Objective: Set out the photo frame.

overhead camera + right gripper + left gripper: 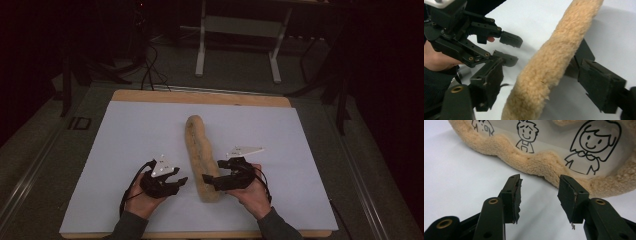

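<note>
A long tan fleece pouch (200, 145) lies lengthwise on the white sheet (125, 150). In the left gripper view its fleece rim (536, 162) frames a clear window (554, 135) printed with cartoon figures. My left gripper (180, 182) stands open just left of the pouch's near end, its jaws (540, 182) empty and short of the rim. My right gripper (212, 172) straddles the near end from the right. In the right gripper view the fleece edge (549, 62) runs between its spread jaws (539, 67), with a gap beside the left pad. The left gripper (510, 48) shows open beyond.
The white sheet covers a wooden board (200, 96) whose far edge shows bare. Beyond the table stand the white legs of a frame (200, 50) and dark cables on the floor (150, 70). Both hands rest near the front edge.
</note>
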